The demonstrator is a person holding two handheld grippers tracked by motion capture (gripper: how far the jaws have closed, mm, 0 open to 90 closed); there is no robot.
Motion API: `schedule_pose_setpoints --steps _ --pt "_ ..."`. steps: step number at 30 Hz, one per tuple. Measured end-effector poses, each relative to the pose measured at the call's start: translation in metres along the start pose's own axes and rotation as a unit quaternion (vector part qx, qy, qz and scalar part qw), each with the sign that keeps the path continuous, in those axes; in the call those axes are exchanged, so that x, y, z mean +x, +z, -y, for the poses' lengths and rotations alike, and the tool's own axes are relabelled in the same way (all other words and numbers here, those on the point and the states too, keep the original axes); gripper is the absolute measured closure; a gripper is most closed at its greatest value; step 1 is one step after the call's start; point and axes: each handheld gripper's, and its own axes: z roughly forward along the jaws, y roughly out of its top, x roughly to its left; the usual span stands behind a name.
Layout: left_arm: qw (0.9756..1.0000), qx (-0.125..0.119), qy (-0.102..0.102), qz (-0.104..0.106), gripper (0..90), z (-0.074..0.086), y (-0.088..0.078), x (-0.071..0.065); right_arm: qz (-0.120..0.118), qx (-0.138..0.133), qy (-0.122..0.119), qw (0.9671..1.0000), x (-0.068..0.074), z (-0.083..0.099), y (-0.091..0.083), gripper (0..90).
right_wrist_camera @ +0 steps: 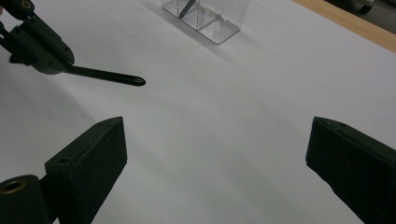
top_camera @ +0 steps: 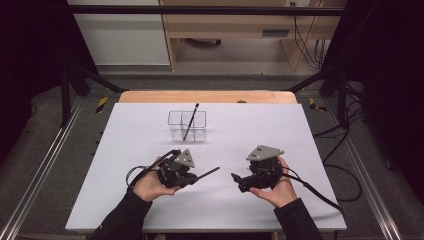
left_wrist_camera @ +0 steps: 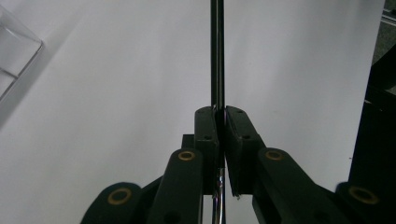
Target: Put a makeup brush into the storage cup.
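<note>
Pinching black pen (left_wrist_camera: 217, 56), left gripper (top_camera: 194, 176) clamps near its butt end; tip projects ahead. Judged light, rigid, slick; mid-barrel hold steadier. Right gripper (right_wrist_camera: 217, 154) spread, empty.

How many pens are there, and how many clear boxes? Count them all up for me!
Black pens: 2, one in the left gripper, one standing in the box
Clear boxes: 1
Total: 3

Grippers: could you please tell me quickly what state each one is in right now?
Left gripper: shut on a black pen.
Right gripper: open, holding nothing.
</note>
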Motion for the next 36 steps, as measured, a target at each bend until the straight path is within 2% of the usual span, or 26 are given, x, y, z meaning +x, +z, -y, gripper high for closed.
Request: schedule_pose_setpoints --steps 3,5,11,15,19,26,36 --pt "1.0000 -0.003 0.005 0.000 83.3 -0.004 -0.003 -0.001 0.000 0.005 -0.006 1.0000 0.002 -0.001 0.000 5.9" --pt "0.9999 0.000 0.013 0.002 83.3 -0.008 -0.005 -0.003 0.000 0.010 -0.018 0.9998 0.004 -0.004 -0.001 5.9" --pt "0.9998 0.003 0.021 0.003 83.3 -0.014 -0.006 -0.004 0.001 0.015 -0.042 0.9990 0.006 -0.007 -0.004 6.0" --pt "0.9996 0.002 0.024 0.013 83.3 -0.017 -0.008 -0.003 -0.002 0.021 -0.057 0.9982 0.007 -0.010 -0.006 5.9" --pt "0.9994 0.003 0.029 0.017 83.3 -0.020 -0.008 -0.003 -0.006 0.036 -0.082 0.9959 0.011 -0.014 -0.008 6.4" --pt "0.9987 0.004 0.041 0.029 83.3 -0.026 -0.009 -0.004 -0.016 0.046 -0.112 0.9925 0.019 -0.021 -0.007 6.7" --pt "0.9975 0.015 0.059 0.037 83.3 -0.033 -0.012 -0.006 -0.025 0.045 -0.136 0.9894 0.026 -0.026 -0.007 7.1"
